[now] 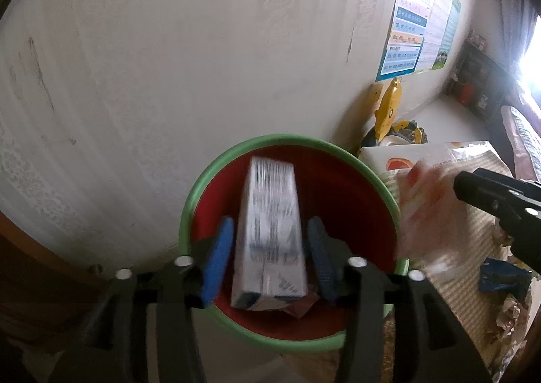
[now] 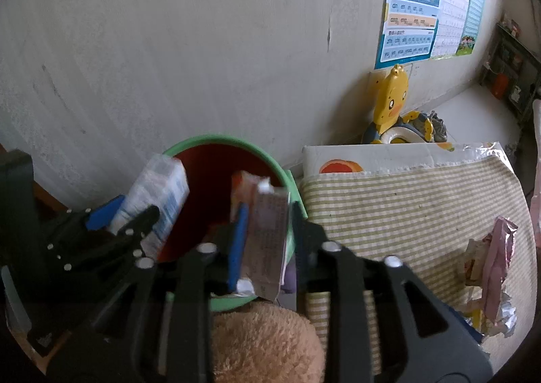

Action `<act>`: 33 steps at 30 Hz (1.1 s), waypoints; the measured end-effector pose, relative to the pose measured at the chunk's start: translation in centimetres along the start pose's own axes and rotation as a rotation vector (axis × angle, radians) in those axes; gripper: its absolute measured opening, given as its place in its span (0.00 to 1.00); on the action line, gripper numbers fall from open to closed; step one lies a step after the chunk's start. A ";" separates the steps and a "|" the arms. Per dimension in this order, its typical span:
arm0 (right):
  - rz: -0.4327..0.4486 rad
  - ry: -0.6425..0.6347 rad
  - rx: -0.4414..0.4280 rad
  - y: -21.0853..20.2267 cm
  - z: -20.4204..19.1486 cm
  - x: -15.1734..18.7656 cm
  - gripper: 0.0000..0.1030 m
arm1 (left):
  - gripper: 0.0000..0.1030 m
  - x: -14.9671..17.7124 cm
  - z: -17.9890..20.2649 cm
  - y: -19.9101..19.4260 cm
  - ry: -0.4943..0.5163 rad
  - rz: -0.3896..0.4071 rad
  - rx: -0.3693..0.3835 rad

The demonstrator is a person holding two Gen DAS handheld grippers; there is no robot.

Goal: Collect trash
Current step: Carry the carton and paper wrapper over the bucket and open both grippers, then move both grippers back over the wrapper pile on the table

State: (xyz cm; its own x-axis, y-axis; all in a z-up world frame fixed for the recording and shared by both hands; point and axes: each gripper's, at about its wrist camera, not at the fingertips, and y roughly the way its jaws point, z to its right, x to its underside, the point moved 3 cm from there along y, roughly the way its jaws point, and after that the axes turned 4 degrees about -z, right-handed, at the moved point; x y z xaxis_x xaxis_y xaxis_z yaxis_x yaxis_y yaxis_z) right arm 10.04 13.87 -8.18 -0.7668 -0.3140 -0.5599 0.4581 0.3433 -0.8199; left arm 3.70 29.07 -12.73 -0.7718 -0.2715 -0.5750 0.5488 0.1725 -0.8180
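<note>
My left gripper (image 1: pixel 270 259) hangs over the bin (image 1: pixel 216 176), jaws apart, and the white carton (image 1: pixel 268 230) is slipping loose between them. My right gripper (image 2: pixel 267 244) is also open around a pink packet (image 2: pixel 268 241) above the bin. More wrappers (image 2: pixel 490 268) wait on the striped cloth (image 2: pixel 389 213) beside the bin.
</note>
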 end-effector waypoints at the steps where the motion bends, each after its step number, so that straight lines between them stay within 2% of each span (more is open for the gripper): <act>1: 0.003 -0.001 0.000 -0.1 0.0 0.0 0.37 | 0.50 0.0 0.0 0.0 0.000 0.003 -0.003; 4: 0.007 -0.006 0.006 -0.2 0.0 -0.2 0.40 | 0.56 -0.2 0.0 -0.2 0.003 0.014 -0.011; 7: 0.011 0.003 0.007 -0.5 0.3 -0.2 0.41 | 0.56 -0.2 0.1 -0.3 0.006 0.016 -0.005; 10: 0.015 -0.004 0.044 -1.3 0.8 -0.1 0.41 | 0.56 -0.2 0.4 -0.6 0.014 0.019 0.003; 13: 0.027 0.006 0.080 -2.5 1.7 0.4 0.48 | 0.56 -0.4 1.3 -1.1 0.026 0.025 0.013; 17: 0.044 0.039 0.124 -4.5 3.5 1.4 0.49 | 0.56 -0.4 2.7 -1.9 0.046 0.028 0.042; 21: 0.077 0.066 0.181 -6.8 5.4 2.4 0.51 | 0.56 0.0 4.9 -2.8 0.074 0.019 0.097; 33: 0.161 0.169 0.263 -13.0 11.2 6.1 0.53 | 0.56 2.2 14.0 -7.5 0.285 0.053 0.182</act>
State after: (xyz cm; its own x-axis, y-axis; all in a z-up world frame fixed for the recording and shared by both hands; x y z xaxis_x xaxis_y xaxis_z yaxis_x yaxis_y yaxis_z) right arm 4.43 -2.47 -2.30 -0.7292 -0.1157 -0.6744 0.6620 0.1299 -0.7381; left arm 2.43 13.89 -7.62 -0.7851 0.0133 -0.6192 0.6192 0.0001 -0.7852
